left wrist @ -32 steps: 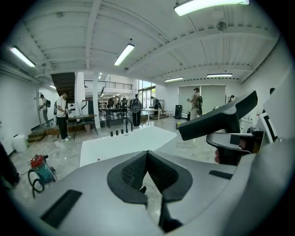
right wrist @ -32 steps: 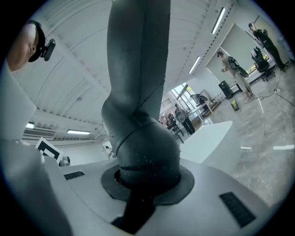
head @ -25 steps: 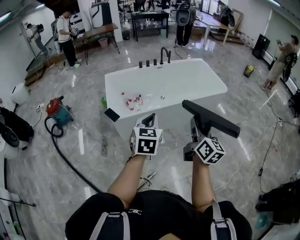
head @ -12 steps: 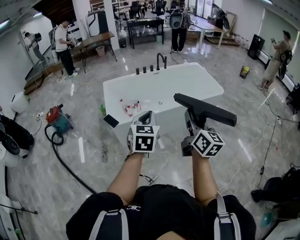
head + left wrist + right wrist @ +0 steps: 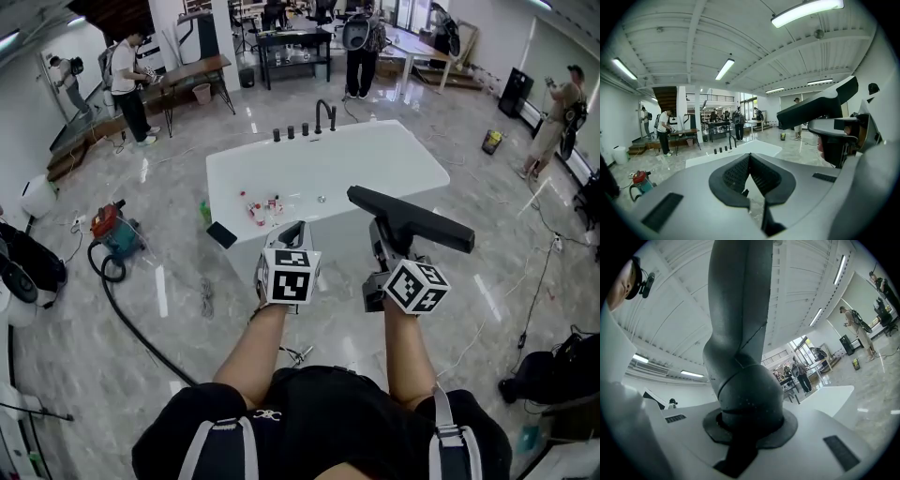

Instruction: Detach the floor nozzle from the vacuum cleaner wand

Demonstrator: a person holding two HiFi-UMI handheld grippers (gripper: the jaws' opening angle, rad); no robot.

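The floor nozzle (image 5: 412,219) is up in the air, clamped by its rounded neck in the right gripper (image 5: 385,242). The jaws are part-way closed and pressing on that neck, as the right gripper view shows plainly. No wand hangs from it, so by my reading the nozzle is already off.

The bar's long axis runs crosswise in front of the person, its left end a little farther away and its right end nearer. The neck drops from the middle of the bar straight into the gripper. The left gripper (image 5: 298,232) sits just beside it on the left, apart from the nozzle, with its jaws fully together on nothing.

The right hand has the only hold, so the next move falls to it — most likely setting the nozzle down.

Watch the edges: the white bathtub (image 5: 433,171) stands right ahead, and the bar's far left end lines up over its near rim. Swinging forward or left could knock it. To the right and nearer the person the floor (image 5: 506,309) is open.

Down by the person's legs lies a short metal tube (image 5: 298,353). It may be the wand, but I can't be sure. The hose (image 5: 131,319) trails off left to the red vacuum cleaner (image 5: 109,225), well apart from both hands.
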